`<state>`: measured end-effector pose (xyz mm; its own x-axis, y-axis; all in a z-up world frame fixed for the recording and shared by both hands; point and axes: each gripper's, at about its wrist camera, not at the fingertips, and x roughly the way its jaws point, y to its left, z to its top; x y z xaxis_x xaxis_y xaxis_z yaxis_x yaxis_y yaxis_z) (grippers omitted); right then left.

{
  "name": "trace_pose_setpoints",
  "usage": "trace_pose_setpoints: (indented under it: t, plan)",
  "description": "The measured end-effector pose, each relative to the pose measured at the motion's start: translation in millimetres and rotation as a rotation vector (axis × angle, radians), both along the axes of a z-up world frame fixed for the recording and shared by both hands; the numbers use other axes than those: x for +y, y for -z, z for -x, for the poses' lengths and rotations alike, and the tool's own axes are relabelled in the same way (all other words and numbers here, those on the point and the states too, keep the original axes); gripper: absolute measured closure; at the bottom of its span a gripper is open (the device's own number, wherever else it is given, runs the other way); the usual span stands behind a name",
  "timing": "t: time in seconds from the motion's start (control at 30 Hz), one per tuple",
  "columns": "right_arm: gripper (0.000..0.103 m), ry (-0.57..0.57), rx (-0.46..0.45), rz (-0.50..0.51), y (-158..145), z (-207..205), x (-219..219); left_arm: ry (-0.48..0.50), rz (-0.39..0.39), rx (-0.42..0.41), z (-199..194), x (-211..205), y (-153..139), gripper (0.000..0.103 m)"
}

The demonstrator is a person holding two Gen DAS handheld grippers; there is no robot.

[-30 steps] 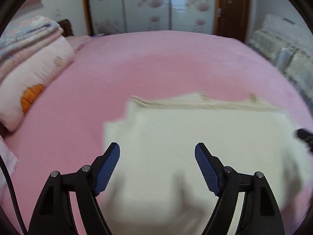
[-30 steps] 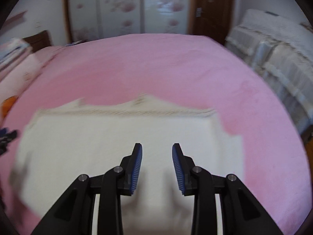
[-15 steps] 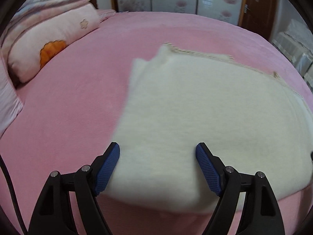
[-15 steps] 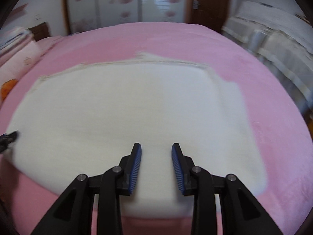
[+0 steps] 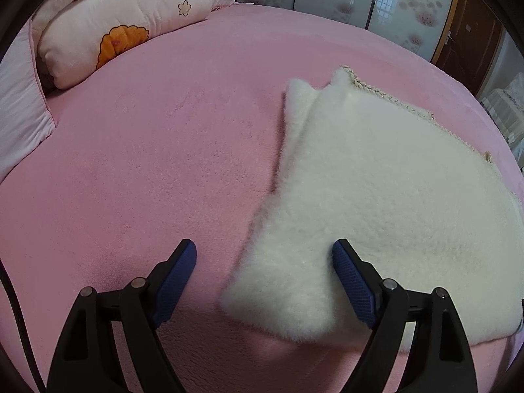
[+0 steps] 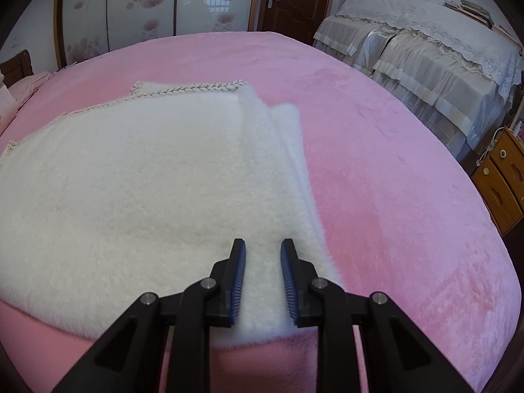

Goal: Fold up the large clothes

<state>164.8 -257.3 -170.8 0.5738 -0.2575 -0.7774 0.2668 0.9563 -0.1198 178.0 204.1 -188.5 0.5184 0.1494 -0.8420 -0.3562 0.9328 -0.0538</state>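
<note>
your left claw (image 5: 263, 262) is wide open and holds nothing; its right pad lies over the near left corner of the white fluffy garment (image 5: 376, 203), its left pad over the bare pink bed (image 5: 147, 150). your right claw (image 6: 262, 265) is open only a little, the two blue pads near to each other, and nothing is between them; it is above the near right part of the garment (image 6: 147, 190). the garment lies folded flat on the bed (image 6: 393, 180), with a braided trim along the far edge and a lower layer showing at each side. a pink pillow (image 5: 121, 23) with an orange figure lies at the far left. a covered sofa (image 6: 425, 52) stands to the right of the bed.
</note>
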Motion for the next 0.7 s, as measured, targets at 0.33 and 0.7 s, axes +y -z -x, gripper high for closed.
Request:
trace_pose_setpoints:
  t: [0.33, 0.7]
  plan:
    - [0.066, 0.034, 0.076, -0.097, -20.1, -4.5, -2.6, 0.026, -0.006, 0.073, 2.4, -8.3, -37.4, 0.019]
    - [0.058, -0.104, -0.043, -0.193, -96.3, 44.5, 53.8, 0.161, 0.104, -0.003, 59.0, -57.9, -108.0, 0.019]
